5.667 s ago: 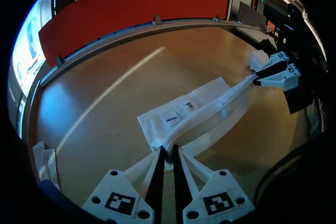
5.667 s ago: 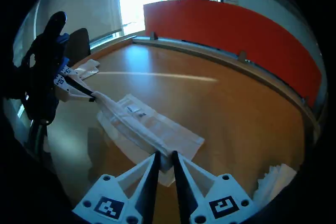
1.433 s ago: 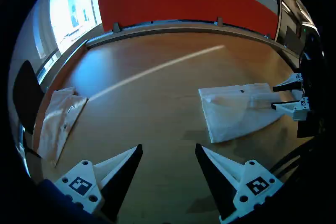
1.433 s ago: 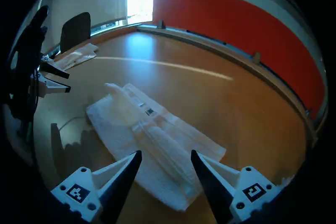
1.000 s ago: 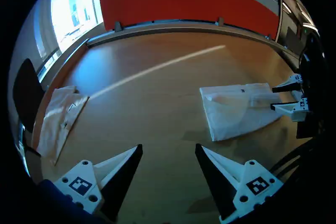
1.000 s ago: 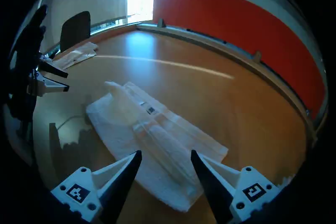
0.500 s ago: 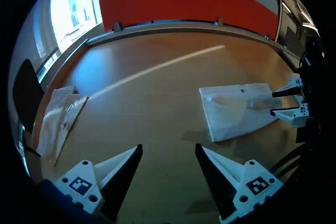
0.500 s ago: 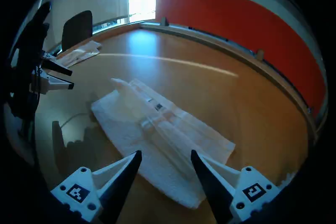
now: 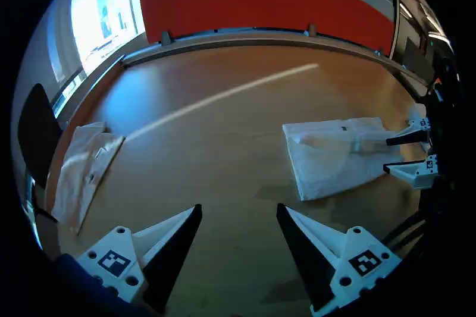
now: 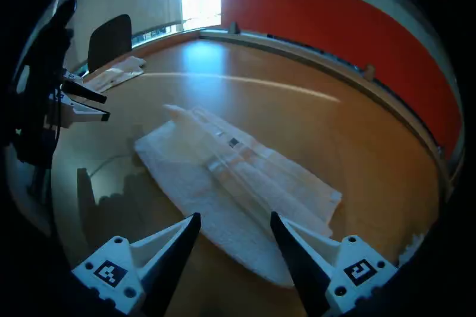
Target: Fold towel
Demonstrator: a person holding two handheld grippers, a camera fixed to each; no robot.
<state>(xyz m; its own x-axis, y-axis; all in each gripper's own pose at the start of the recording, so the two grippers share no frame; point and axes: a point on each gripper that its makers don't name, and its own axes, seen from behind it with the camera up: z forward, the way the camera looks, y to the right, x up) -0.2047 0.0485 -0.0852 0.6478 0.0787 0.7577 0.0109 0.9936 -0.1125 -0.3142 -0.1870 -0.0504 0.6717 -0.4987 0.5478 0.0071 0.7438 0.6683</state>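
One white nubby towel [image 10: 238, 180], long folded strip.

In left gripper view we see a wooden tabletop [image 9: 238, 138] w/ a pale light streak [image 9: 220, 98] running from approx. 9 o'clock toward 1 o'clock. A grey rail [image 9: 250, 37] follows its far edge, and right behind that stands a red partition [image 9: 268, 5] at 12 o'clock. Bright window [image 9: 98, 16] at 10–11 o'clock. Black chair back [image 9: 37, 132] at 9 o'clock, just past the table edge; a crumpled white cloth [image 9: 83, 165] lies on the wood near it, approx. 8 o'clock. In right gripper view we find the partition at 1–2 o'clock, window at 12, chair at 10–11 w/ the cloth just beside it. Dark shadows [image 10: 113, 198] on the wood at 8 o'clock. Smth white & blurred [image 10: 413, 245] at 4 o'clock; we can't tell what.
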